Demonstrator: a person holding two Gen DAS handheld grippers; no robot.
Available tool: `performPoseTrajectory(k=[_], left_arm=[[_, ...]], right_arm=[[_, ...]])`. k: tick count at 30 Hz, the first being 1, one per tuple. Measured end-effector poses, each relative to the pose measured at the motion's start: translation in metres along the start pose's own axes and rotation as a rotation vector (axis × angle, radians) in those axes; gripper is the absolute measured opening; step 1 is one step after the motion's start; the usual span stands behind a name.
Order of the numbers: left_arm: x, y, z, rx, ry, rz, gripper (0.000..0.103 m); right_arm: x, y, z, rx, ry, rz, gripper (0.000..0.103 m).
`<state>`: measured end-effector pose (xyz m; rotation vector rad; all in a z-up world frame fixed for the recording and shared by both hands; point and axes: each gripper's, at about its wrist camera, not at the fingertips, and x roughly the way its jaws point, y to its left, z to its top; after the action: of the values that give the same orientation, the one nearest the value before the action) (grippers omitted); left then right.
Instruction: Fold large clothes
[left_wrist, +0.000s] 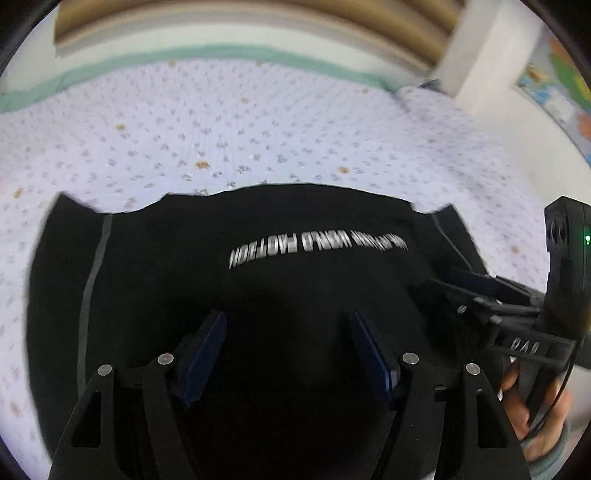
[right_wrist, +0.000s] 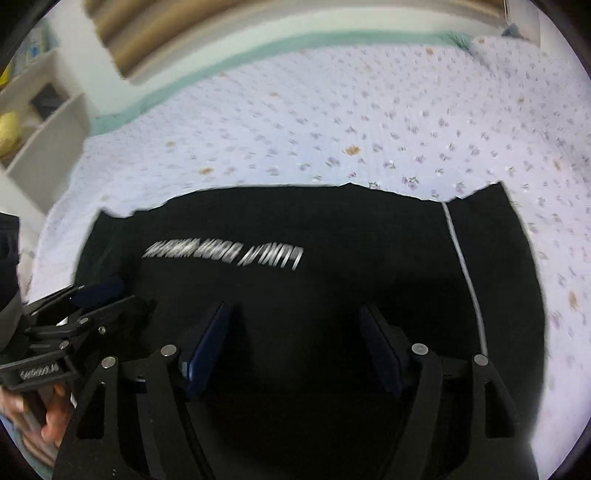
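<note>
**Black garment lies flat, both grippers open above it**

Black fabric fills the space just ahead of both tools. It is a dark garment (left_wrist: 221, 280) with a line of white printed letters (left_wrist: 317, 245) across it and a thin pale seam stripe (left_wrist: 92, 273) near each side. It lies spread on a bed sheet (left_wrist: 221, 129) with a small flower pattern, and its far edge makes a rather straight line beyond the fingertips.

The left gripper (left_wrist: 288, 354) has its jaws standing wide apart, with nothing between the blue pads (left_wrist: 207, 350); only cloth is seen below them. The right gripper (right_wrist: 295, 350) is the same: jaws well open and empty, hanging over the garment. In the left wrist view the right tool appears just to the right side, held by a hand (left_wrist: 532, 402).

I judge the cloth to be soft, light and limp, so it will sag and crease when it is lifted from one point only. A good hold is probably at two corners or along one side edge, one gripper on each, pinching all layers together. The pictures are blurred, so I cannot tell how many layers lie there.
</note>
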<state>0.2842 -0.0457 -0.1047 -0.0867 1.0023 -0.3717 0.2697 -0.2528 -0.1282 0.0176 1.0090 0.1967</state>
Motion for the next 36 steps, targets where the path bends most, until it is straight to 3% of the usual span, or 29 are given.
performPoseTrajectory(k=[5, 7, 10, 12, 17, 22, 25, 27, 32, 36], left_arm=[[-0.025, -0.004, -0.050, -0.010, 0.013, 0.020, 0.071], [-0.014, -0.005, -0.063, -0.019, 0.030, 0.069, 0.071], [0.010, 0.004, -0.069, -0.070, 0.067, 0.083, 0.071], [0.010, 0.004, -0.067, -0.071, 0.049, 0.090, 0.071], [-0.029, 0.003, -0.081, -0.054, -0.001, 0.033, 0.071], [-0.074, 0.041, -0.091, -0.181, -0.028, -0.029, 0.071], [-0.099, 0.070, -0.105, -0.254, -0.060, -0.044, 0.071], [-0.118, 0.088, -0.120, -0.286, -0.096, -0.003, 0.072], [-0.147, 0.118, -0.143, -0.278, -0.143, 0.110, 0.072], [-0.162, 0.138, -0.147, -0.280, -0.173, 0.120, 0.072]], right_arm=[[-0.033, 0.019, -0.047, -0.035, 0.023, 0.000, 0.076], [-0.027, 0.025, -0.062, -0.041, 0.059, -0.034, 0.076], [0.001, 0.034, -0.075, -0.077, 0.083, -0.132, 0.078], [0.009, 0.037, -0.076, -0.101, 0.076, -0.166, 0.079], [-0.010, 0.023, -0.074, -0.018, 0.071, -0.074, 0.079], [-0.038, 0.007, -0.084, 0.080, 0.136, 0.070, 0.087], [-0.056, 0.006, -0.095, 0.055, 0.118, 0.047, 0.087], [-0.071, 0.004, -0.109, 0.041, 0.091, 0.011, 0.087], [-0.110, -0.028, -0.126, 0.089, -0.007, -0.034, 0.087], [-0.143, -0.057, -0.127, 0.132, -0.094, -0.053, 0.087]])
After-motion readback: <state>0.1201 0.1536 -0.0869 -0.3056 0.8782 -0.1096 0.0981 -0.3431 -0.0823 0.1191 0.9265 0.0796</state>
